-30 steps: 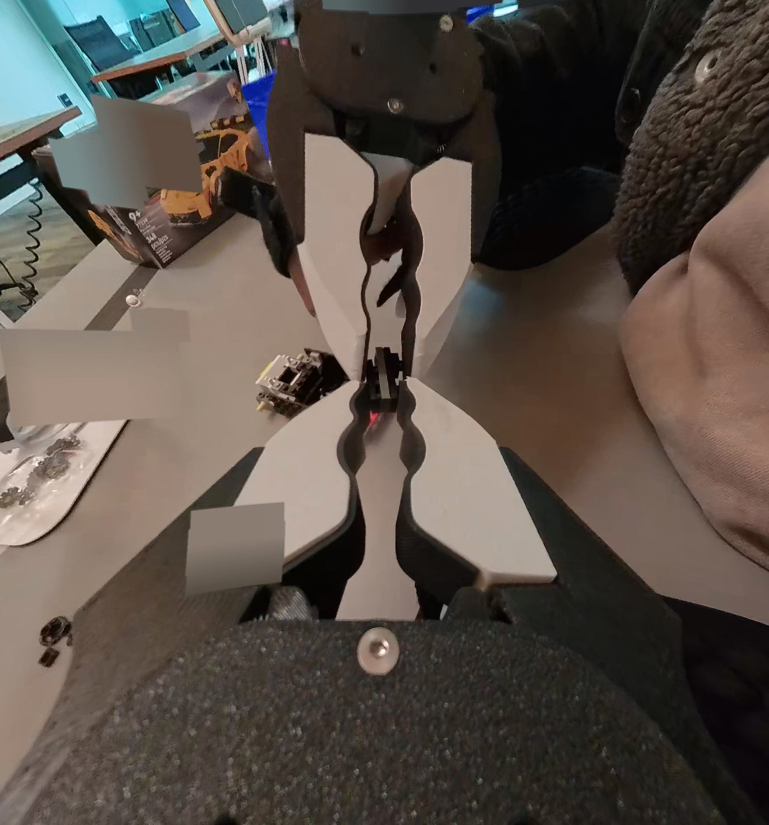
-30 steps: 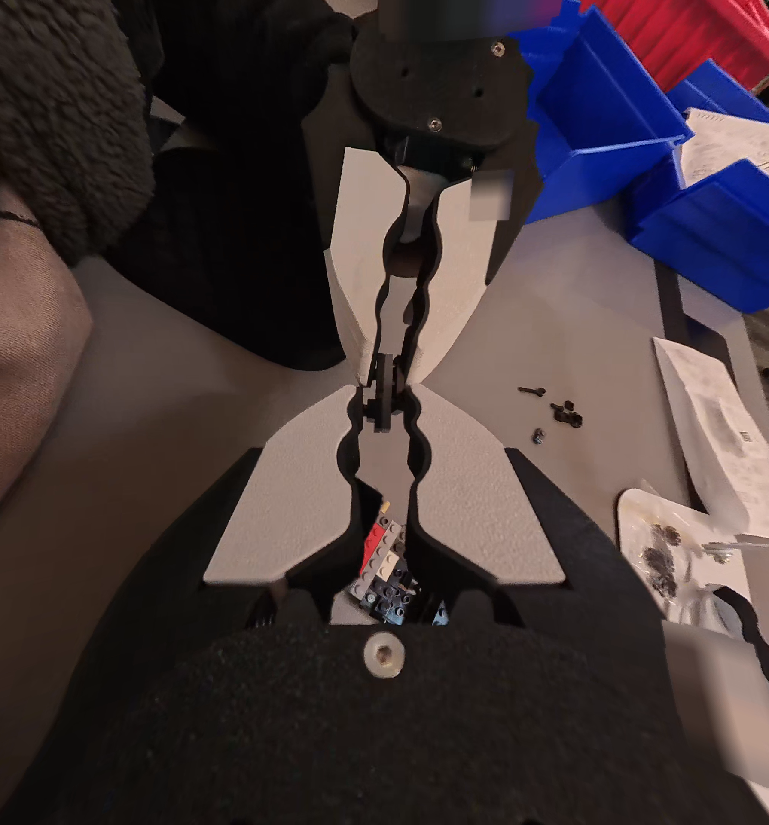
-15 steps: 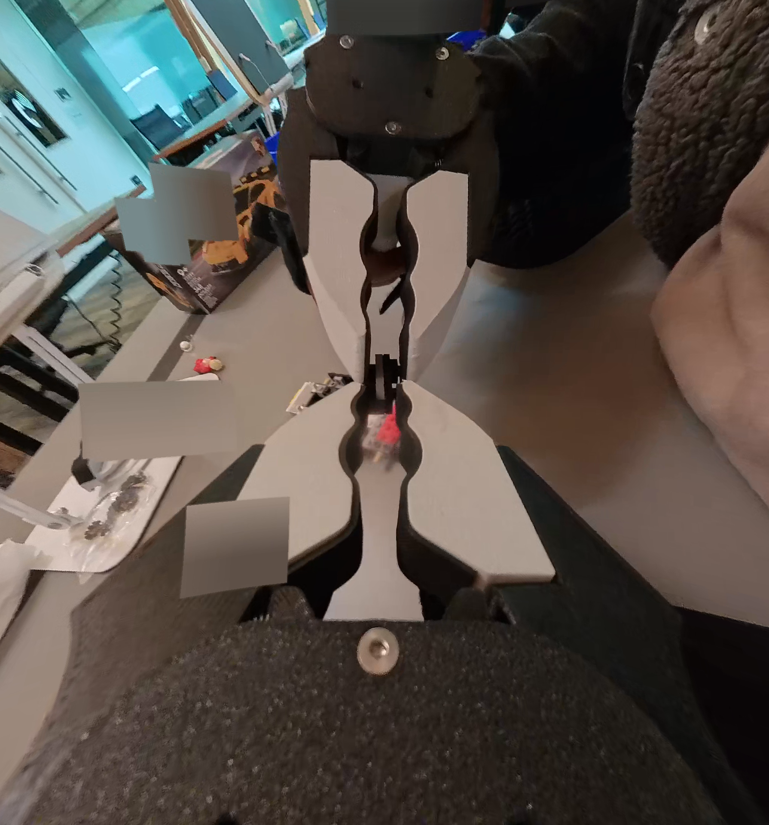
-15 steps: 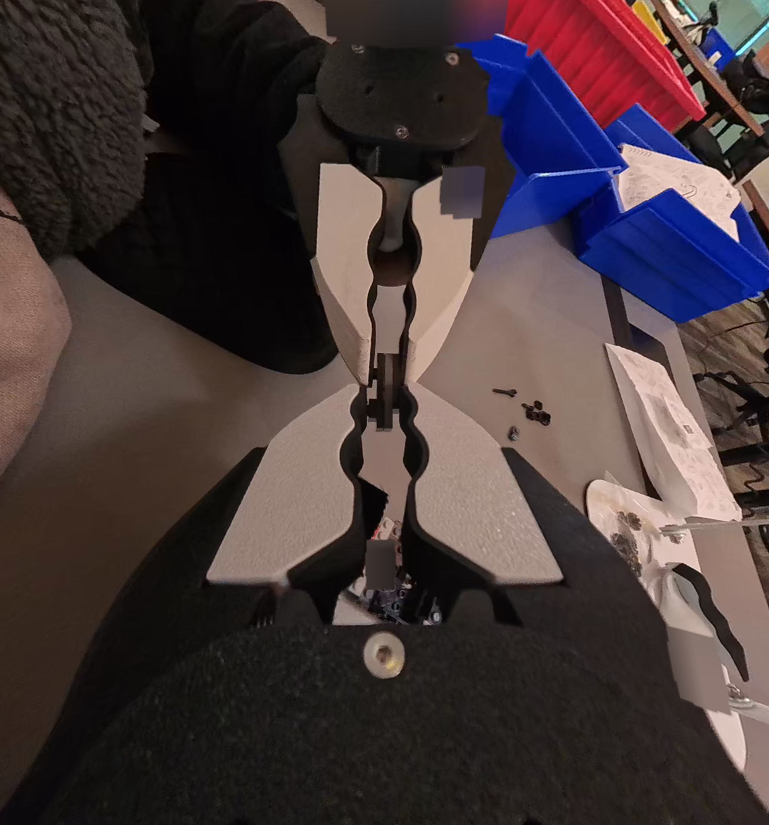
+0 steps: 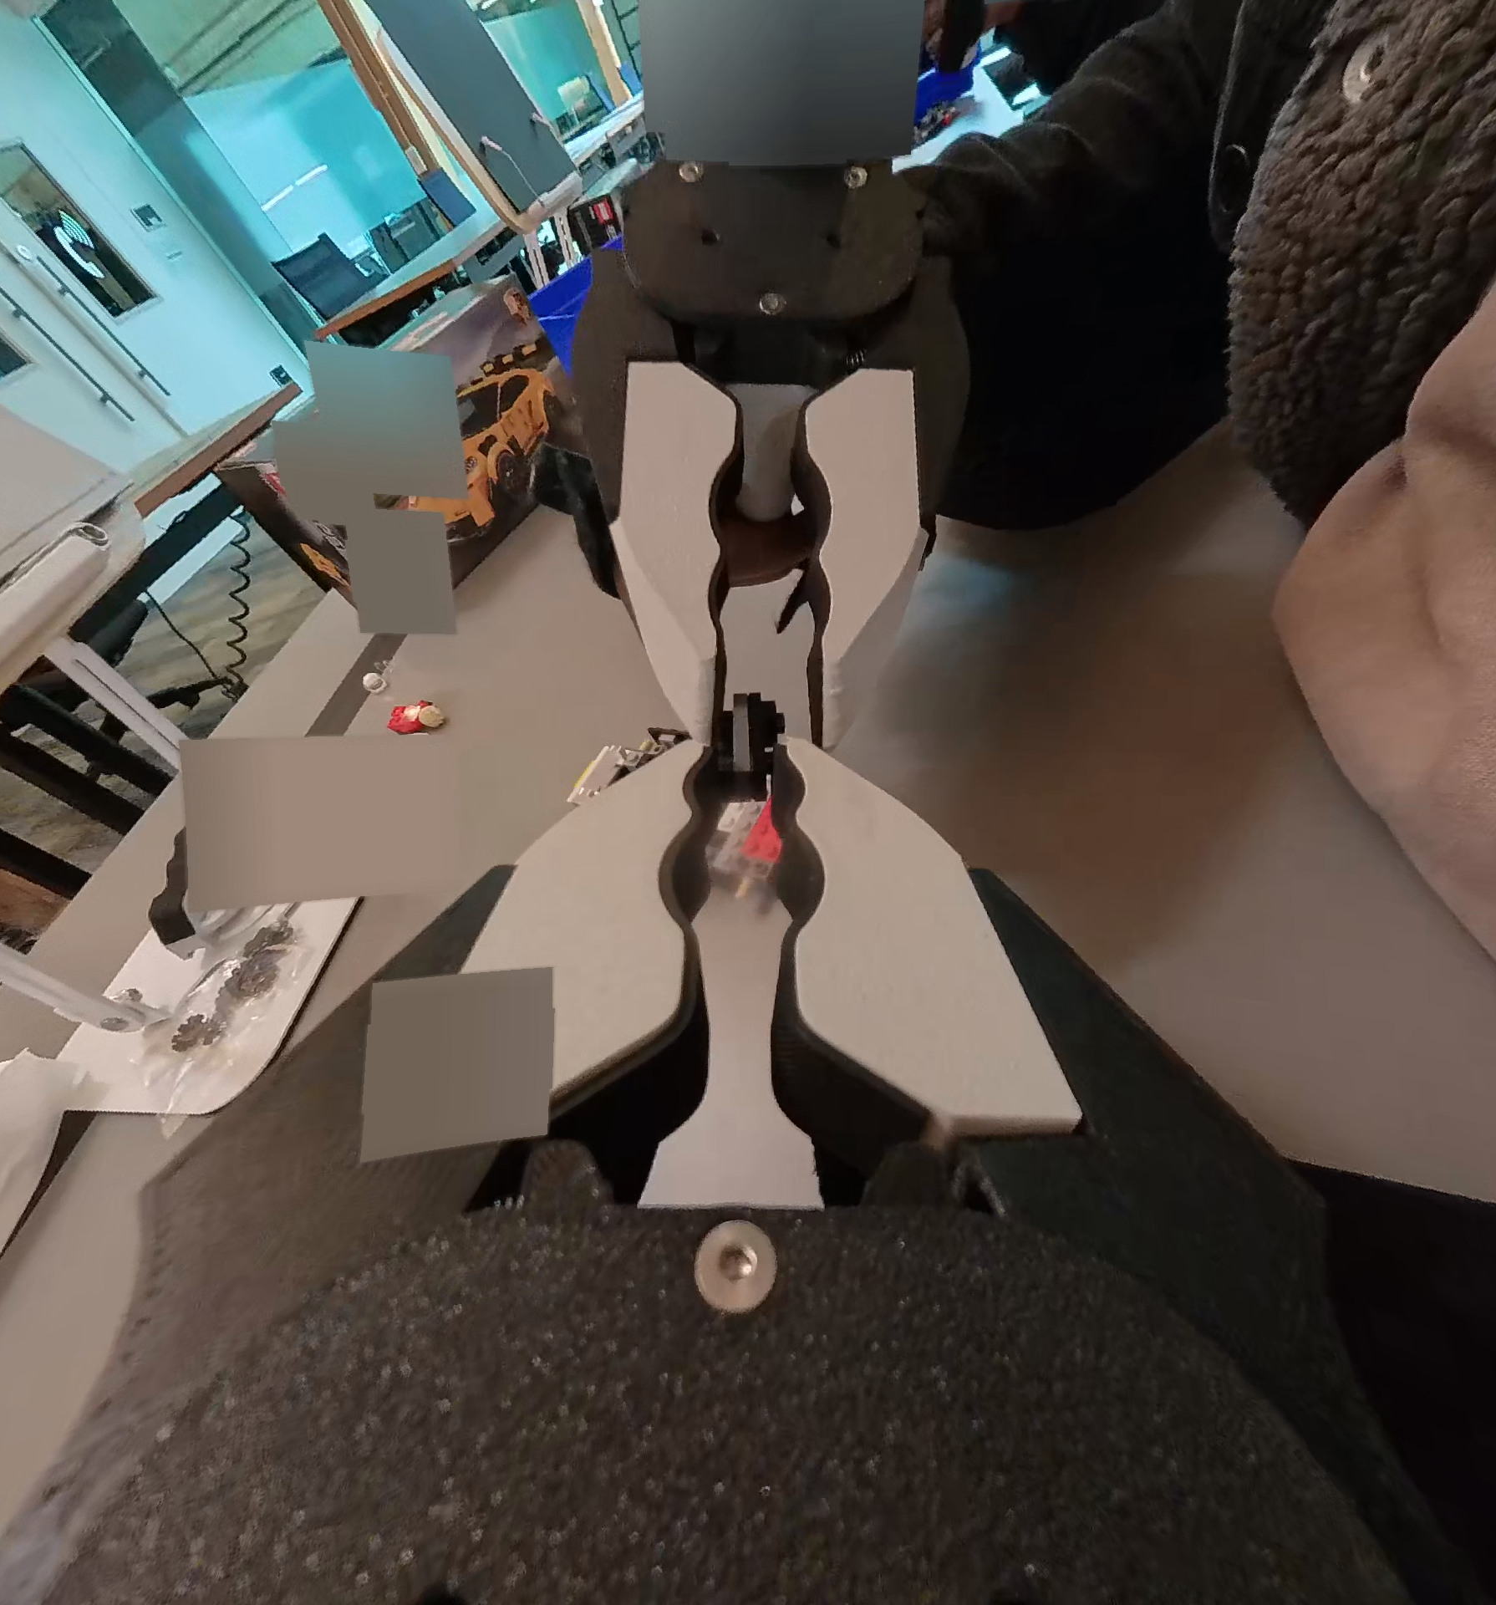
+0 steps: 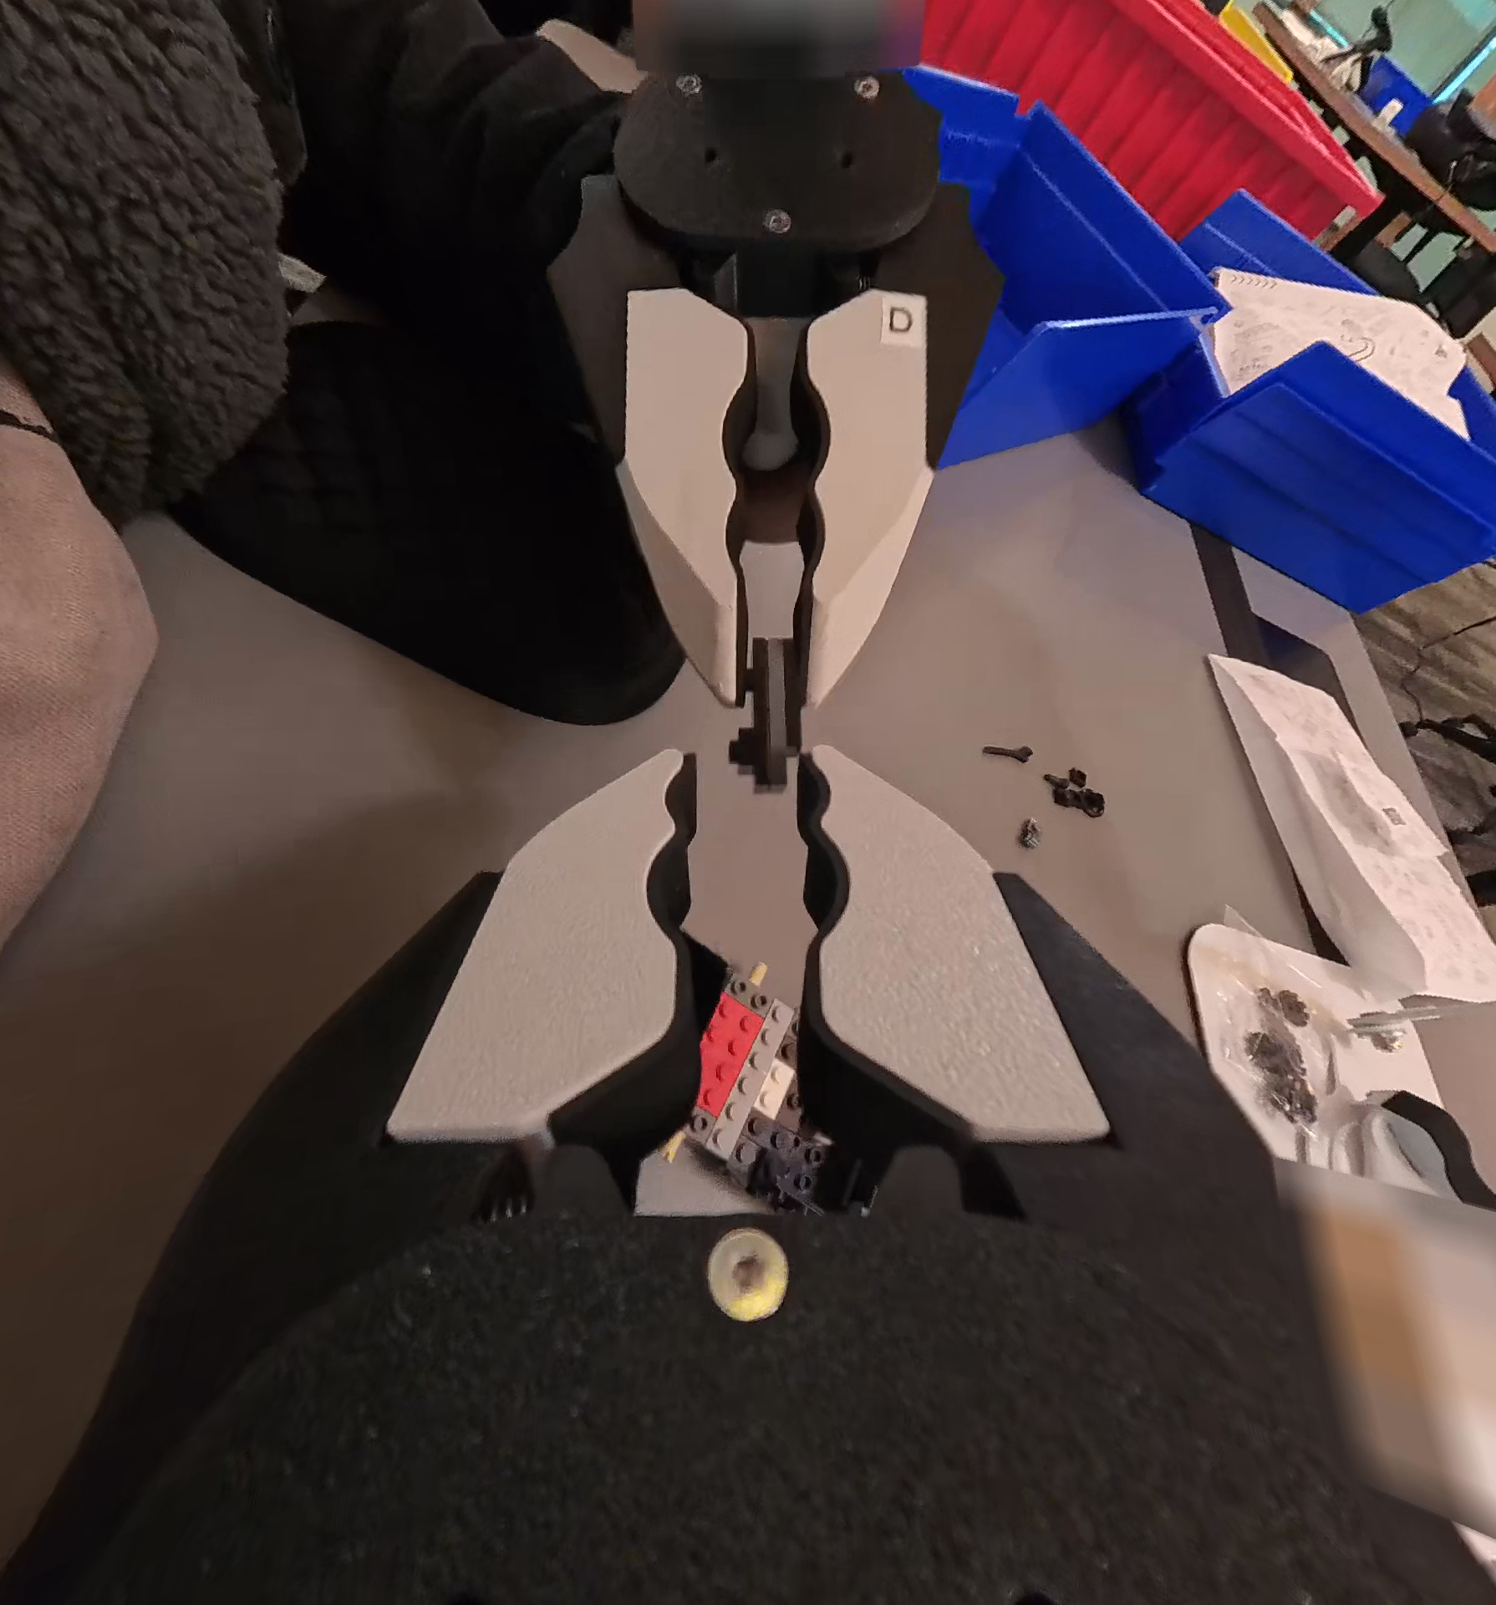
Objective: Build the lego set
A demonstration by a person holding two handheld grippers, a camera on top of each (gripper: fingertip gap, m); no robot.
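Observation:
The two grippers face each other tip to tip above the grey table (image 6: 1031,625). My left gripper (image 5: 749,762) is shut on a small black lego piece (image 5: 746,738), held on edge; the right wrist view also shows the left gripper (image 6: 771,695) gripping the piece (image 6: 769,738). My right gripper (image 6: 749,764) is open, with its fingertips either side of the piece's end and apart from it. A partly built lego assembly (image 6: 744,1068) of red, grey, white and black bricks lies on the table under my right gripper. It shows between my left fingers too (image 5: 749,842).
Blue bins (image 6: 1248,417) and a red bin (image 6: 1161,95) stand at the far right. Instruction sheets (image 6: 1352,834), a white tray of bagged black parts (image 6: 1274,1051) and loose black pieces (image 6: 1070,790) lie nearby. A lego box (image 5: 501,452) stands behind. A person's sleeves border the table. Only a small space, under 4 cm, lies between the two pairs of fingers.
Both grippers were shut on the black piece. The right gripper has now opened and let go; the left gripper still holds it. Both views have tilted upward.

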